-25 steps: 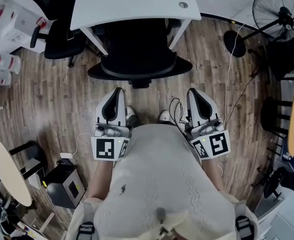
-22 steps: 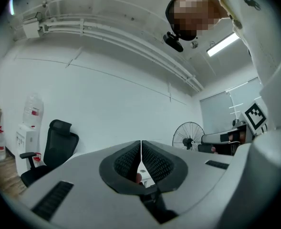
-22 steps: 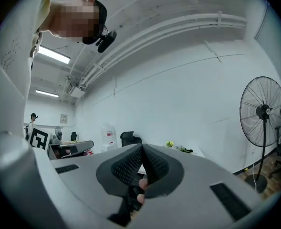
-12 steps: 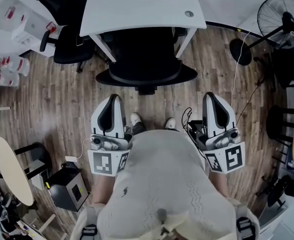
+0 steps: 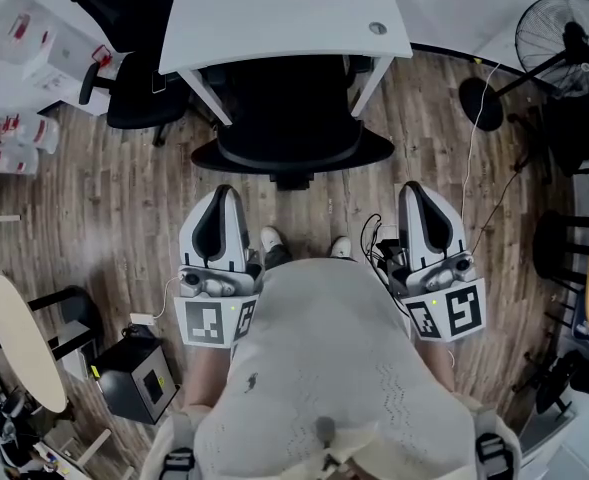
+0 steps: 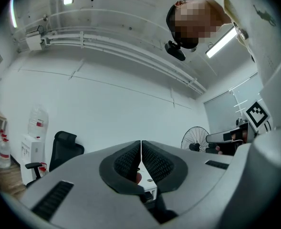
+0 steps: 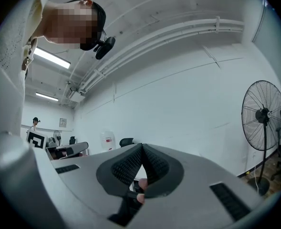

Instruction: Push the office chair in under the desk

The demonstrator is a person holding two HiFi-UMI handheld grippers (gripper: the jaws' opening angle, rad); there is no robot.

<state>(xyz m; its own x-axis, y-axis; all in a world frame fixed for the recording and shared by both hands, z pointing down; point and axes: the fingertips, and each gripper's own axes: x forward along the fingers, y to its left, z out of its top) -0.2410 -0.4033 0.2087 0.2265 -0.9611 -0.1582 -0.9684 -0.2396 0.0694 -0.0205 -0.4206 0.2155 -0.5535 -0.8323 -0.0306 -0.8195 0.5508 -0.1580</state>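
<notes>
Touching: left gripper (image 6: 140,148), right gripper (image 7: 141,149) fingers (image 7: 155,166) (empty).

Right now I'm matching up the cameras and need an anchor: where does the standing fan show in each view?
Head view: standing fan in the top right corner, on the floor.
Left gripper view: fan right of centre, low against the white wall.
Right gripper view: fan large, at the right edge.
Shared landmark: spare black chair, upper left in head view, lower left in left gripper view, small and central in right gripper view.
</notes>
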